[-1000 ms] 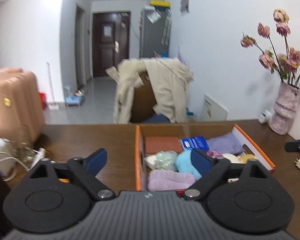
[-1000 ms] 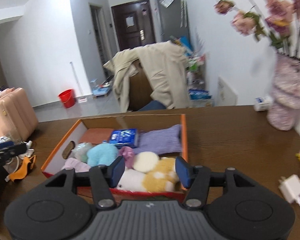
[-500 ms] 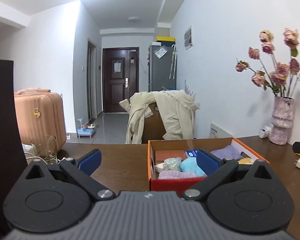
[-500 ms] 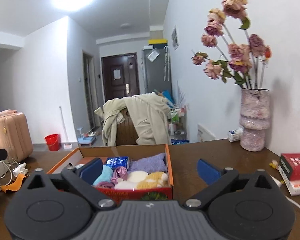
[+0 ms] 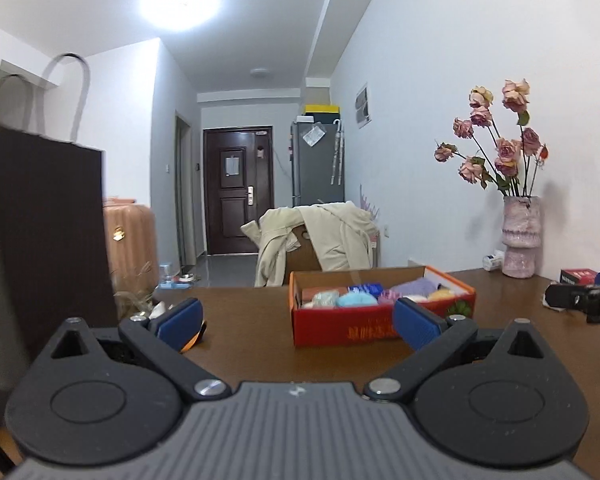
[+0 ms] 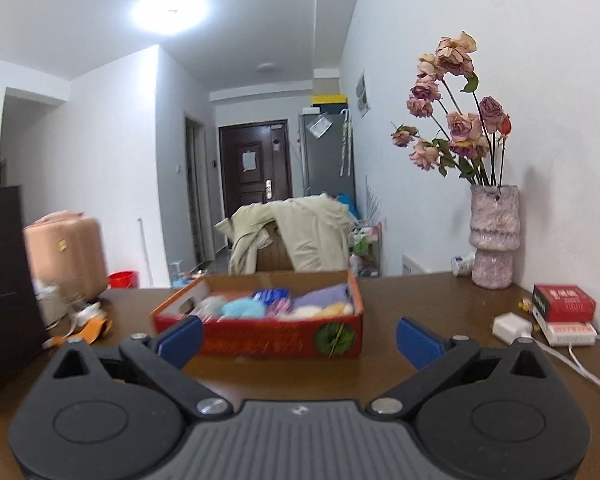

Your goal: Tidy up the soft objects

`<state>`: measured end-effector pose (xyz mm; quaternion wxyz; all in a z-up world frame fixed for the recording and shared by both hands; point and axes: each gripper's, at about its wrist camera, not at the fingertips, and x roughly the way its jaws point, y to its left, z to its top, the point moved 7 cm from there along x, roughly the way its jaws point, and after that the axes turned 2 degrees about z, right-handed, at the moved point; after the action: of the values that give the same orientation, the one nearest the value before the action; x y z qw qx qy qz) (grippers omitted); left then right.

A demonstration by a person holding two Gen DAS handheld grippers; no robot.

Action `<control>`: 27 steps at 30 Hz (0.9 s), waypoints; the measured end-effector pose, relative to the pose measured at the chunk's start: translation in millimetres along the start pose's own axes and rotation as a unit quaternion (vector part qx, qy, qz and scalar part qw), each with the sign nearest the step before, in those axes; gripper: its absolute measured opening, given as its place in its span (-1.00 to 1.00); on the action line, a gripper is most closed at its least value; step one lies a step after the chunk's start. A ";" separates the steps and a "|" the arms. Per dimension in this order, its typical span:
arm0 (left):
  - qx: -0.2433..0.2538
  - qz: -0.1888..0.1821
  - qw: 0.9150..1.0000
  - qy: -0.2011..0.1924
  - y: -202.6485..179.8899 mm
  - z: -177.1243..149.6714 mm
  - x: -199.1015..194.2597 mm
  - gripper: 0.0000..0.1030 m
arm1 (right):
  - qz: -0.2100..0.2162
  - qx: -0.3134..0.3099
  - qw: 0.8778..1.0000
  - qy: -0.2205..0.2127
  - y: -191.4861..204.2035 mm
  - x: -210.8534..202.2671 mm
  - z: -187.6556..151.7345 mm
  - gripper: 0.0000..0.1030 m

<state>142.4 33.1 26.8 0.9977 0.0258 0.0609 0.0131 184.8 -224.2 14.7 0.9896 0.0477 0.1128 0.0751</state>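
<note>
Box of soft items sits ahead on table; left gripper and right gripper gape wide, empty. Approach level, pinch gently.

My desk is dark polished wood with a soft sheen. The cardboard box ahead looks glossy red outside, holding fuzzy cloth bundles. The far-right vase looks rough and mottled.

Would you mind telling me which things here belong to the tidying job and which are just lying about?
Job: orange box, the soft items inside it, open left gripper, open right gripper.
Lying about: flower vase, red packet, white charger, dark paper bag.
</note>
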 end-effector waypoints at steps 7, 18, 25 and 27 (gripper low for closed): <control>-0.012 0.015 1.000 0.010 -0.5 -32.5 -62.1 1.00 | 0.005 -0.044 0.999 0.004 33.8 -70.2 -49.6 1.00; 0.004 0.000 1.000 0.022 -19.4 -49.9 -78.4 1.00 | 0.000 0.006 1.000 0.027 37.6 -122.6 -109.1 1.00; 0.000 -0.002 1.000 0.018 -18.3 -51.0 -80.1 1.00 | 0.005 0.023 0.999 0.028 34.0 -120.8 -109.9 1.00; -0.001 0.000 1.000 0.016 -16.5 -52.0 -80.2 1.00 | 0.006 0.018 1.000 0.024 34.8 -120.3 -107.8 1.00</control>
<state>56.8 16.9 -15.9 0.9966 0.0243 0.0773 0.0133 39.2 -200.8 -60.0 0.9852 0.0641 0.1371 0.0799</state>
